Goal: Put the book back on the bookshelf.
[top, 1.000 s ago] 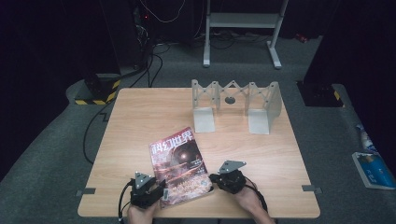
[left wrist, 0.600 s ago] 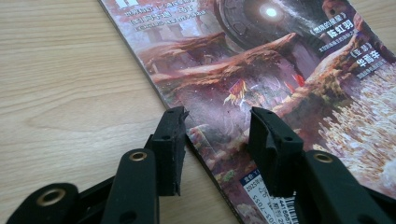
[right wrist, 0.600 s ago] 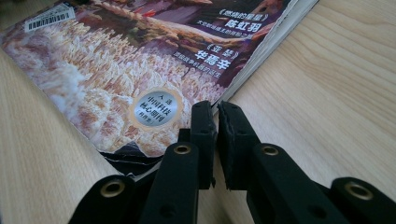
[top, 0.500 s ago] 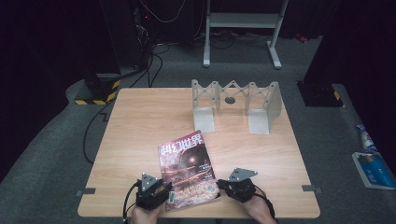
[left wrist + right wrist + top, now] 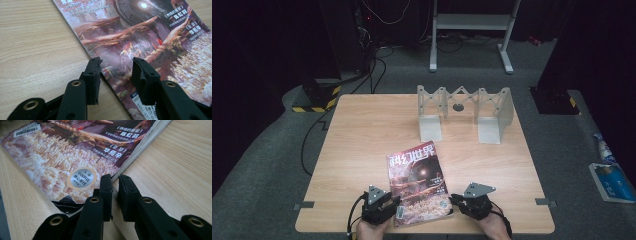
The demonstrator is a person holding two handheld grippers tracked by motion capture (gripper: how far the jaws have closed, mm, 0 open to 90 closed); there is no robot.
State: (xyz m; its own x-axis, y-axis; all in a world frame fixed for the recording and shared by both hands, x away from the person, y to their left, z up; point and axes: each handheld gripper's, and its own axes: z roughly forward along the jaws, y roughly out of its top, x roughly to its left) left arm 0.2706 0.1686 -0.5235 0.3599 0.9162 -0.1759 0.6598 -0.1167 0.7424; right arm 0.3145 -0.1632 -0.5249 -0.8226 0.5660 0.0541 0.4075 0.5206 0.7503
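Left gripper [image 5: 388,206]: matte black jaws spread, just been closing, straddling spine edge of glossy magazine [image 5: 418,182], lower centre of wood-grain table [image 5: 362,140]. Right gripper [image 5: 462,202]: jaws narrowly parted, just been opening, beside magazine's right page edge. Grey metal rack [image 5: 464,112] upper right.

Magazine [image 5: 418,182] turned on table [image 5: 362,140]: a second ago title end leaned toward right side, now cover sits nearly upright in high view, slid slightly right and toward near edge. Left gripper [image 5: 115,66] jaws just been closing, magazine's spine edge between them, no clear squeeze yet. Right gripper [image 5: 115,183] moved right, off cover, now at magazine's near right corner; jaws just been opening slightly, narrow gap, nothing in it.
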